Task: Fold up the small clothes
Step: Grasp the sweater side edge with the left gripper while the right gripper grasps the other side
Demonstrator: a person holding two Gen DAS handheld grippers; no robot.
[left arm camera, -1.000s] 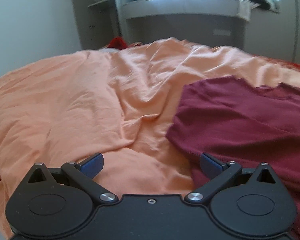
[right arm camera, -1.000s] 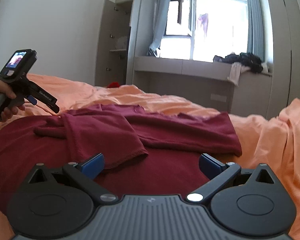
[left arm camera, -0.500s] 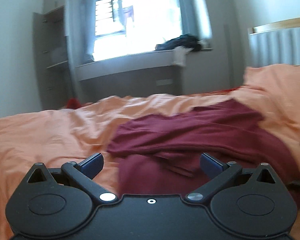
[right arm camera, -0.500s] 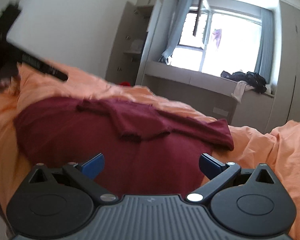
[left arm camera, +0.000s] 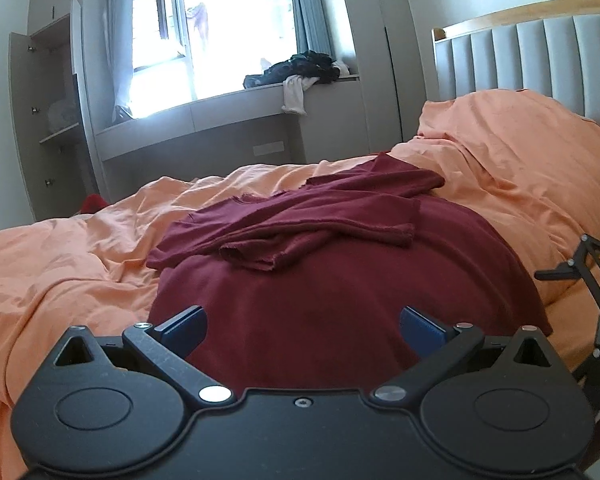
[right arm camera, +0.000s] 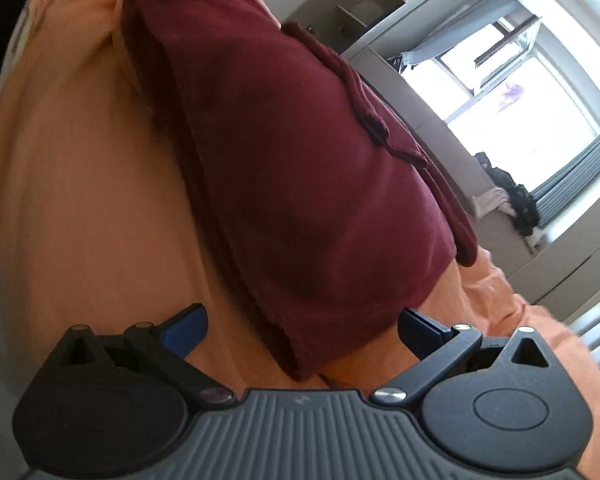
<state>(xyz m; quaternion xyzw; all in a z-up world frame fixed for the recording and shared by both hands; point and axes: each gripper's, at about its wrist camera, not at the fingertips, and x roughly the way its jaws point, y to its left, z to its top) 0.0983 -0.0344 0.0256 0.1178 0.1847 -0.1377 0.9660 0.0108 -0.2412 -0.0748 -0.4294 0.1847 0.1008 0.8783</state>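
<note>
Nearest in the left wrist view, the left gripper point(left arm camera: 302, 326) is hovering with its blue-padded fingers point(left arm camera: 184, 325) spread wide and holding nothing, the near hem of the maroon shirt point(left arm camera: 340, 300) lying just beyond them. In the right wrist view the right gripper point(right arm camera: 300, 326) is tilting steeply (the room looks rolled over), its fingers point(right arm camera: 422, 336) equally wide and empty, with a bottom corner of the shirt point(right arm camera: 300, 184) sitting between and just past the pads. Its black frame point(left arm camera: 596, 280) is also showing at the right edge of the left view, beside the shirt's right side.

The shirt is lying spread on the orange duvet point(left arm camera: 60, 256), its body flat and smooth toward the camera. Farther back, both sleeves point(left arm camera: 320, 228) are resting folded inward across the chest, overlapping each other. So the sleeve folds look done, and the step in hand seems to be the lengthwise fold of the body.

The next move probably calls for each gripper to be closing on one bottom corner, pinching both fabric layers without catching the duvet beneath, then lifting the hem and carrying it up over the sleeves toward the collar.

Beyond the bed, the padded headboard point(left arm camera: 540, 56) is standing at right, and a pile of dark clothes point(left arm camera: 300, 70) is sitting on the window ledge point(left arm camera: 220, 108).
</note>
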